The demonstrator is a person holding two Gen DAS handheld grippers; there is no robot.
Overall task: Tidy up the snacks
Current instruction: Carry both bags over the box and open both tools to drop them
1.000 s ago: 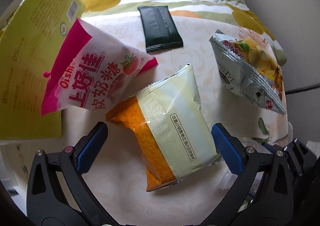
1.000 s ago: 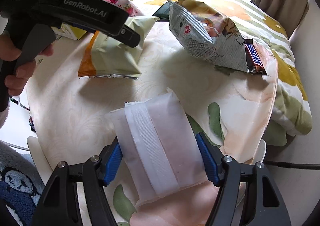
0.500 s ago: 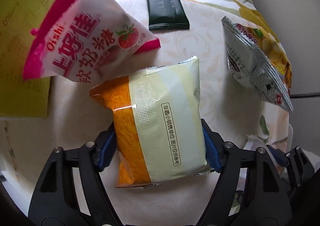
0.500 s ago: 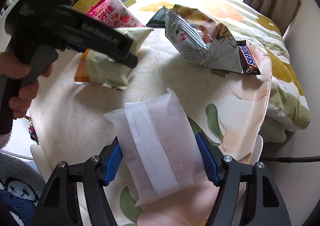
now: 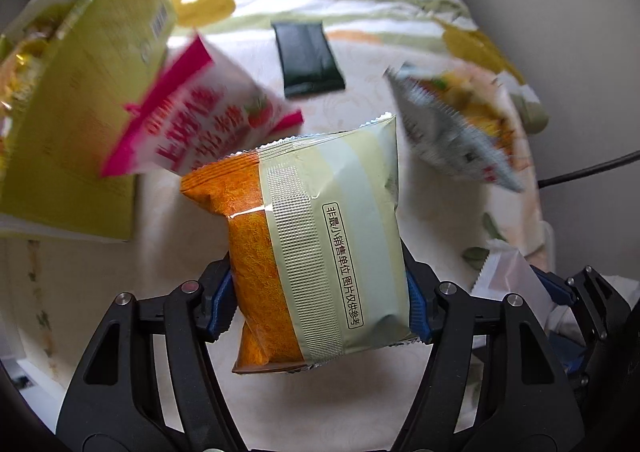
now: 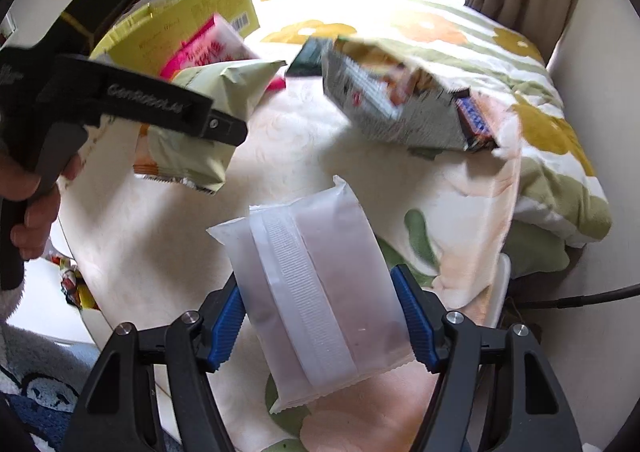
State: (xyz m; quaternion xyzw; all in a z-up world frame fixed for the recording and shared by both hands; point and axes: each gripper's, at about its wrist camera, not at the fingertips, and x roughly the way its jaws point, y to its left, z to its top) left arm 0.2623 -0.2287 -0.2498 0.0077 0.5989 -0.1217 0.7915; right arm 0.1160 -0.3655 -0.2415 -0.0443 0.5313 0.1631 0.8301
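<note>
Near the middle of the tabletop (image 5: 152,211), the left claw (image 5: 318,306), wide open a moment ago, is closing on the orange snack bag (image 5: 304,252), now off the cloth. The right claw (image 6: 320,326) still grips the white snack bag (image 6: 316,292). Both bags look ready to be carried, maybe to the yellow box (image 5: 80,123) on the far left.
</note>
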